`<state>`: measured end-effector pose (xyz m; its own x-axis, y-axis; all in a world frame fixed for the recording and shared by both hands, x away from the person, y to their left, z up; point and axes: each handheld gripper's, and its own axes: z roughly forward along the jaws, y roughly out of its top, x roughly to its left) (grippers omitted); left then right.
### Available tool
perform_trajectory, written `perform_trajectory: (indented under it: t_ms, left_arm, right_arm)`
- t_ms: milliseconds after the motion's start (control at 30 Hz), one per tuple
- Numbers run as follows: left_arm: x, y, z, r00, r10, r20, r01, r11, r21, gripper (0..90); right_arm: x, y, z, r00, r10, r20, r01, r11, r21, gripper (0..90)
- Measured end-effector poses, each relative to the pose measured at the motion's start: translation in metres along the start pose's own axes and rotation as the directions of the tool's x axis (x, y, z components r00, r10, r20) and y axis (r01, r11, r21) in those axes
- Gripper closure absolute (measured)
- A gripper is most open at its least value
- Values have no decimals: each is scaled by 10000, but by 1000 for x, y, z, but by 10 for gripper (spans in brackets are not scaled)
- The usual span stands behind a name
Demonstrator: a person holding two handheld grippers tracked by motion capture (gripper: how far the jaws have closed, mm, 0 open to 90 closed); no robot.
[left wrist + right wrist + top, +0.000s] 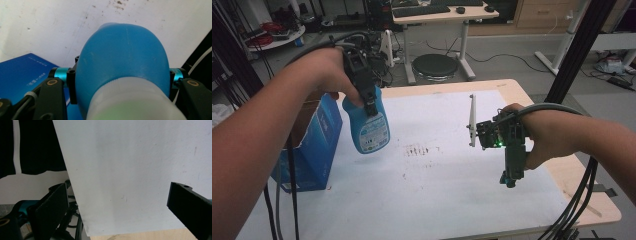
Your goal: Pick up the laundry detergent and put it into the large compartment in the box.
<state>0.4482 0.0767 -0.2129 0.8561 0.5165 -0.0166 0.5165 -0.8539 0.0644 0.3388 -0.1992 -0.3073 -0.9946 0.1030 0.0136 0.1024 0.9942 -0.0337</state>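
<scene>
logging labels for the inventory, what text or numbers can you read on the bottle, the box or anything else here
Blue spray bottle, held in the left claw: white label with print, too small and blurred to read.
Blue box: a line of pale characters on its side in the left gripper view, too blurred to read.
White sheet on the table: brown stains, no writing.
Nothing legible anywhere.
</scene>
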Motion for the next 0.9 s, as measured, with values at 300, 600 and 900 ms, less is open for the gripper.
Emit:
perform_trajectory:
  t_ms: [300,600,900]
  left_arm:
    - [5,-12,-44,9987,-512,69,512,9987,-46,392]
    - [20,-45,-91,9846,-1745,134,1747,9846,-113,391]
    - [40,-86,-116,9426,-3339,-21,3338,9423,-249,391]
  right_arm:
    - [1,0,1,10000,-4,-13,4,10000,-77,28]
    - [0,2,0,10000,6,-16,-6,10000,32,28]
    - [-1,6,-2,9999,-157,-30,157,9998,121,28]
